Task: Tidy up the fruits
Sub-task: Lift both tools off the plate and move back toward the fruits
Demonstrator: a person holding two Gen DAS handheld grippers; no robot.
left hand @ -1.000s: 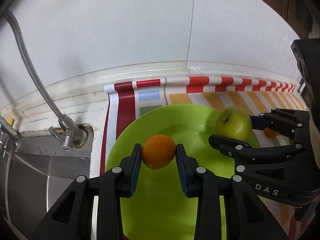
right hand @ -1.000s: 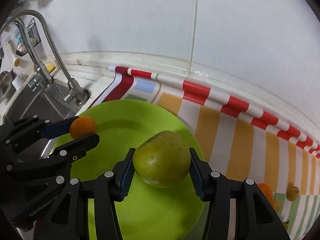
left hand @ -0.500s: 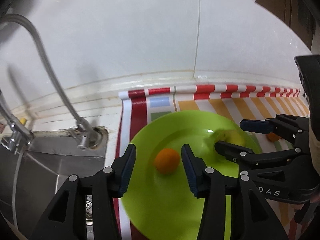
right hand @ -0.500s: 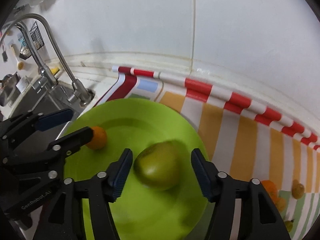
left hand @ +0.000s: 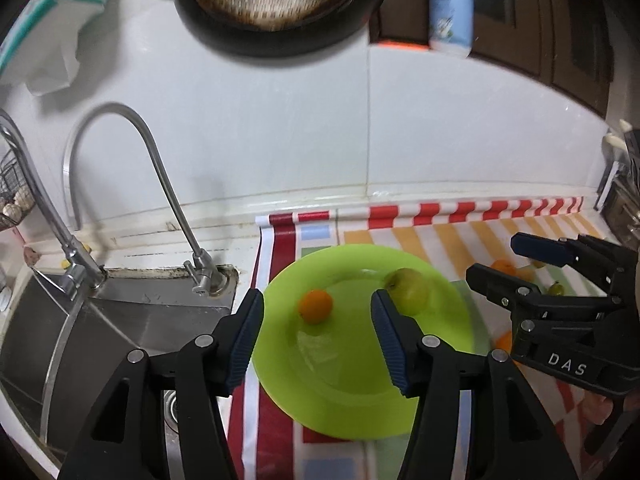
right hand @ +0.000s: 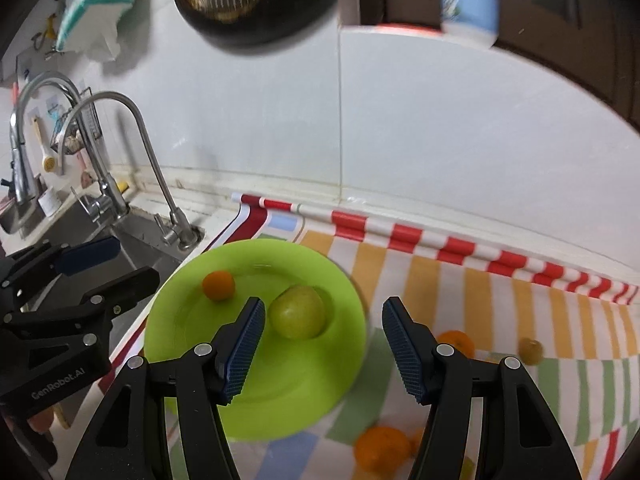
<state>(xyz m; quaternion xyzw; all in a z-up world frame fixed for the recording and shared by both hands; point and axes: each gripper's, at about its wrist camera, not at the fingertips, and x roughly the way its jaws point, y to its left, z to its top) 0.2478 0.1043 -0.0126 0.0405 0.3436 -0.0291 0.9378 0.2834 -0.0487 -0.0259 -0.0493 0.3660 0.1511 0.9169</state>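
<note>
A small orange (left hand: 316,306) (right hand: 218,285) and a green apple (left hand: 408,291) (right hand: 297,317) lie side by side on the lime-green plate (left hand: 360,380) (right hand: 280,392). My left gripper (left hand: 317,302) hangs above and behind the orange, its jaws opening, nothing pressed between the pads. My right gripper (right hand: 324,308) stands open above the plate's right half, with the apple below it by its left pad, free. Each gripper shows at the other view's edge: left gripper (right hand: 100,268), right gripper (left hand: 516,264).
The plate rests on a striped mat (right hand: 500,304) against a white tiled wall. A steel sink (left hand: 100,340) with a curved faucet (left hand: 160,184) lies to the left. Loose oranges (right hand: 454,342) (right hand: 382,446) and a small brownish fruit (right hand: 530,352) sit on the mat to the right. A dark pan (left hand: 276,0) hangs overhead.
Both grippers let go: the left released the orange, the right the apple, onto the plate. Both then rose and drew back, so the plate looks smaller and farther.
</note>
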